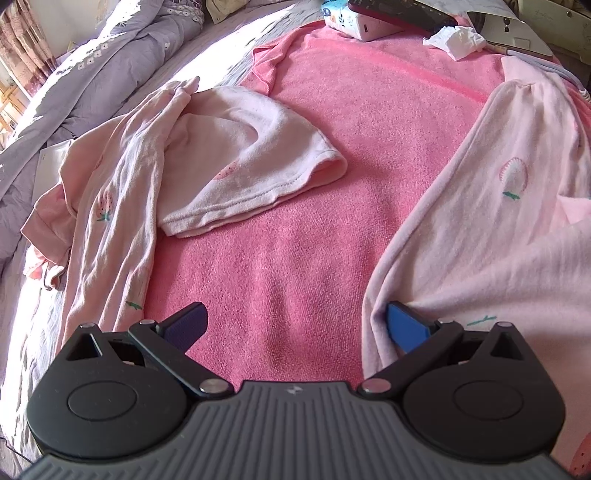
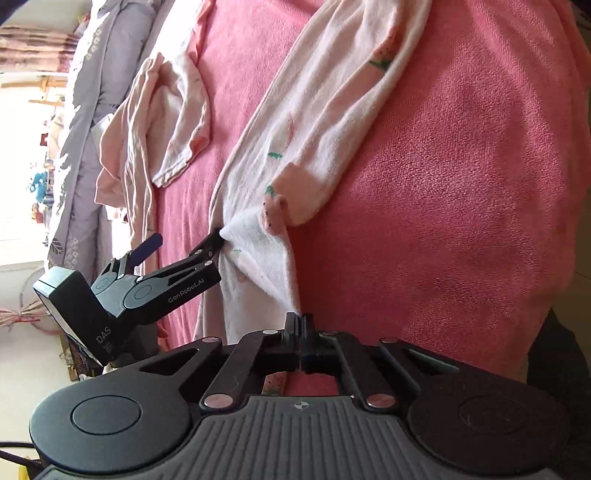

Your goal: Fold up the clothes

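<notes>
A pale pink strawberry-print garment lies on a pink towel; it also shows in the right wrist view. My left gripper is open, its right finger tucked against the garment's edge; it shows in the right wrist view too. My right gripper is shut on the garment's hem and lifts it a little. A second pink garment lies crumpled to the left, also in the right wrist view.
A purple duvet is bunched at the far left. A tissue pack, a dark red device, a crumpled tissue and a white board lie at the far end of the towel.
</notes>
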`<action>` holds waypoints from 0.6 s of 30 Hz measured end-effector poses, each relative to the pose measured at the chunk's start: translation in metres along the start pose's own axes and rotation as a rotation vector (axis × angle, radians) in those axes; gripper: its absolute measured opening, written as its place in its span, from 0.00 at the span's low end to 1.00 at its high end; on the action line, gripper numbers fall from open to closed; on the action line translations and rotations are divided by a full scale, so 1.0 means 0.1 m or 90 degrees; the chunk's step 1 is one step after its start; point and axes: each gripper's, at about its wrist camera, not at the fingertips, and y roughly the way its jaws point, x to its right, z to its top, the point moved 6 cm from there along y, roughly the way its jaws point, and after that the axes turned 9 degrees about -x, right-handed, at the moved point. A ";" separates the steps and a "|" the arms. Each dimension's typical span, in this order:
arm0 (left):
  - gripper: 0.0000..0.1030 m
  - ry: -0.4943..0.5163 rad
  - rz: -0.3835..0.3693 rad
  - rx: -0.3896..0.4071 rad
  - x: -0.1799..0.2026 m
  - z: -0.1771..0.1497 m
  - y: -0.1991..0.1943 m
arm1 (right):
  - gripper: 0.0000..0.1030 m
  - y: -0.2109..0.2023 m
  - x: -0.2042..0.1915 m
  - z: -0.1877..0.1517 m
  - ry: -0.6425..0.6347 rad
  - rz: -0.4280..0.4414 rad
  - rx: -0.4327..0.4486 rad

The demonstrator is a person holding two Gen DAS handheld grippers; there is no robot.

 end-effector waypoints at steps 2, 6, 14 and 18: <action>1.00 0.001 0.003 0.001 0.00 0.00 -0.01 | 0.02 0.05 0.05 0.00 -0.022 -0.037 0.004; 1.00 -0.007 0.001 0.002 -0.02 -0.01 0.00 | 0.11 -0.02 0.04 0.04 -0.044 -0.006 0.038; 1.00 -0.032 -0.002 0.002 -0.02 -0.05 0.00 | 0.52 -0.74 0.44 0.93 0.019 -0.091 0.291; 1.00 -0.038 -0.001 -0.001 -0.03 -0.05 0.00 | 0.60 -0.80 0.56 1.35 0.038 -0.109 0.347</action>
